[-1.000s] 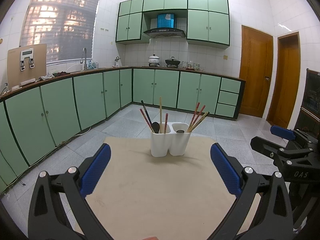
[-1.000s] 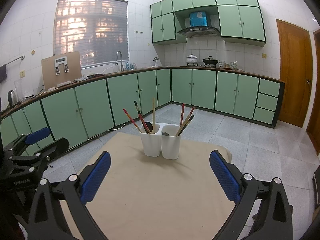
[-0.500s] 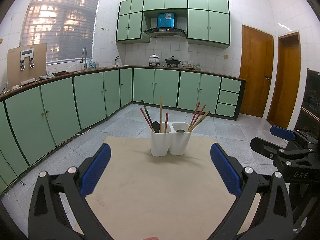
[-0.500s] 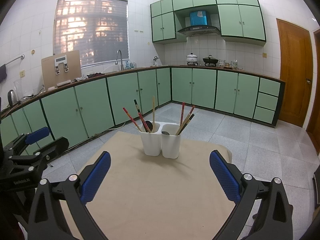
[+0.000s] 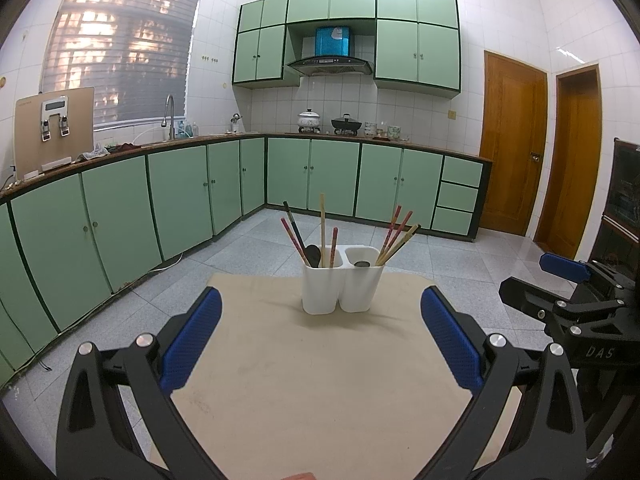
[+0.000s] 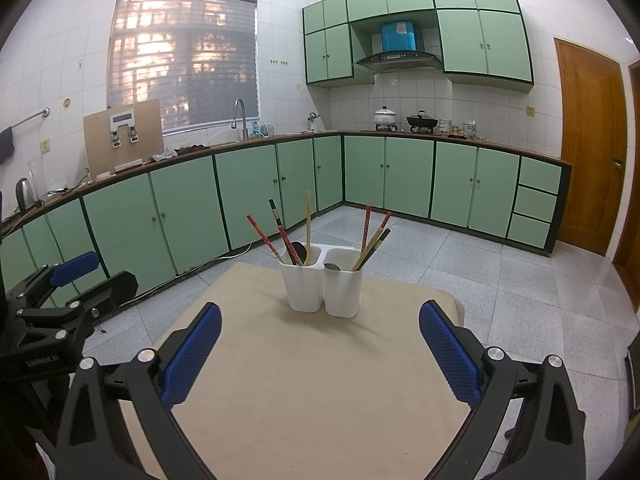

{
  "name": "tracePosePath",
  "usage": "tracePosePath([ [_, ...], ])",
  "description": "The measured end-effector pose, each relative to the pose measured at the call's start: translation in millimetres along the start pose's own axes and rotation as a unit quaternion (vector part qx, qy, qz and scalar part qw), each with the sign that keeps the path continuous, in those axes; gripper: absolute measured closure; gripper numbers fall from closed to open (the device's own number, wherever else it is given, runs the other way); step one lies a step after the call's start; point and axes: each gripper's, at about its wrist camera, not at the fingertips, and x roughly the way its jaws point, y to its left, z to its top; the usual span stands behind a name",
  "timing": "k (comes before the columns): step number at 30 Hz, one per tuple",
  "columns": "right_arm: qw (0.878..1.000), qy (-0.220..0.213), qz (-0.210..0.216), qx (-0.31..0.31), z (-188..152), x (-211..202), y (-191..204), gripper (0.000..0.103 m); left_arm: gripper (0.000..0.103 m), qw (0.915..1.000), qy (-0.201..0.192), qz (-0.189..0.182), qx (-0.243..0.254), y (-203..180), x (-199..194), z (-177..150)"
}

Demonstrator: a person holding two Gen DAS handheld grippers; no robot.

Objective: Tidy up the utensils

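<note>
A white two-compartment utensil holder (image 5: 341,286) (image 6: 322,288) stands upright near the far end of a beige table (image 5: 320,380) (image 6: 316,384). Its left compartment holds several chopsticks (image 5: 322,230) (image 6: 307,226) and a dark spoon (image 5: 314,255). Its right compartment holds chopsticks (image 5: 396,236) (image 6: 372,238) and a metal spoon (image 6: 332,267). My left gripper (image 5: 320,340) is open and empty, well short of the holder. My right gripper (image 6: 318,344) is open and empty too; it also shows at the right edge of the left wrist view (image 5: 568,292).
Green base cabinets (image 5: 120,216) run along the left and back walls across a grey tiled floor (image 5: 248,248). Two wooden doors (image 5: 512,148) stand at the right. The left gripper shows at the left edge of the right wrist view (image 6: 60,300).
</note>
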Motion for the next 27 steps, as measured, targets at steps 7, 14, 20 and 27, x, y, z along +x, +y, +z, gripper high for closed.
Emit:
tracePosePath([
  [7, 1.0, 0.0, 0.0, -0.001, 1.3, 0.2, -0.3, 0.006, 0.006, 1.0, 0.0, 0.0, 0.0, 0.3, -0.1, 0.3],
  [14, 1.0, 0.001, 0.0, 0.0, 0.4, 1.1, -0.6, 0.006, 0.006, 1.0, 0.001, 0.0, 0.0, 0.2, -0.1, 0.6],
  [20, 1.0, 0.002, -0.001, -0.001, -2.0, 2.6, 0.2, 0.006, 0.006, 1.0, 0.001, -0.001, 0.0, 1.0, -0.2, 0.4],
  [27, 1.0, 0.004, -0.001, -0.001, -3.4, 3.7, 0.4, 0.006, 0.006, 1.0, 0.0, -0.001, -0.001, 1.4, -0.1, 0.2],
])
